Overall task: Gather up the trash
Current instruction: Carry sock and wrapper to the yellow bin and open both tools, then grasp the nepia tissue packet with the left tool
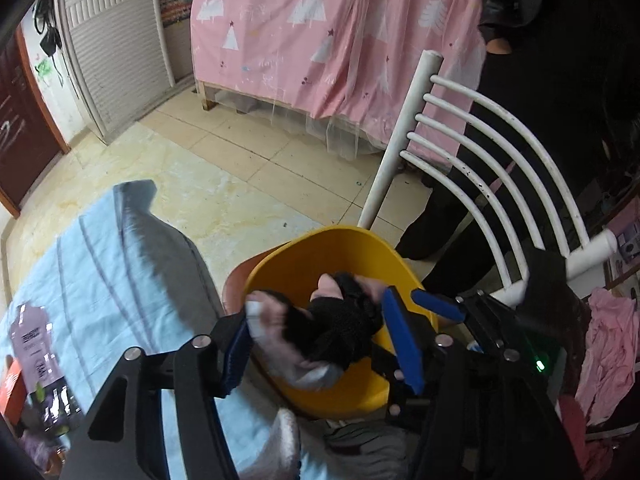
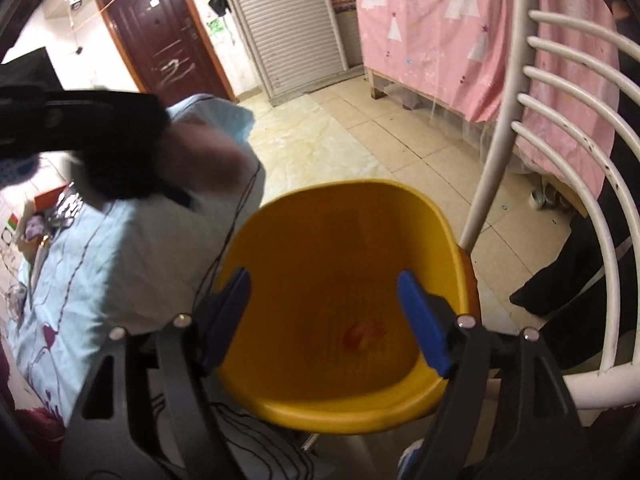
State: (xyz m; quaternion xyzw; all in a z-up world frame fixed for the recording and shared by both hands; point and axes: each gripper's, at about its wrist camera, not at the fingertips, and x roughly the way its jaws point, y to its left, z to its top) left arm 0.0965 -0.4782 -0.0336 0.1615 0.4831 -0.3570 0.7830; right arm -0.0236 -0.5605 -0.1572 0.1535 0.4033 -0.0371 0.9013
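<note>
In the left wrist view, at about 8 o'clock, a purple packet (image 1: 34,354) lies on the light blue bed cover (image 1: 120,264); at 6 o'clock the left hand-held gripper (image 1: 320,344) has its blue pads apart, and a bundle of black and pale pink trash (image 1: 332,328) sits between them, blurred, over the mouth of the yellow bin (image 1: 320,256); whether the pads touch the bundle I cannot tell; at 3 o'clock stands a white chair (image 1: 480,152), with a person in dark clothes (image 1: 560,80) behind it.

In the right wrist view, at 9 o'clock, the left hand-held gripper with the bundle appears as a dark blur; at 6 o'clock the right hand-held gripper (image 2: 324,316) is spread wide with nothing between its pads, directly above the yellow bin; a red scrap (image 2: 364,336) lies at the bin's bottom.
</note>
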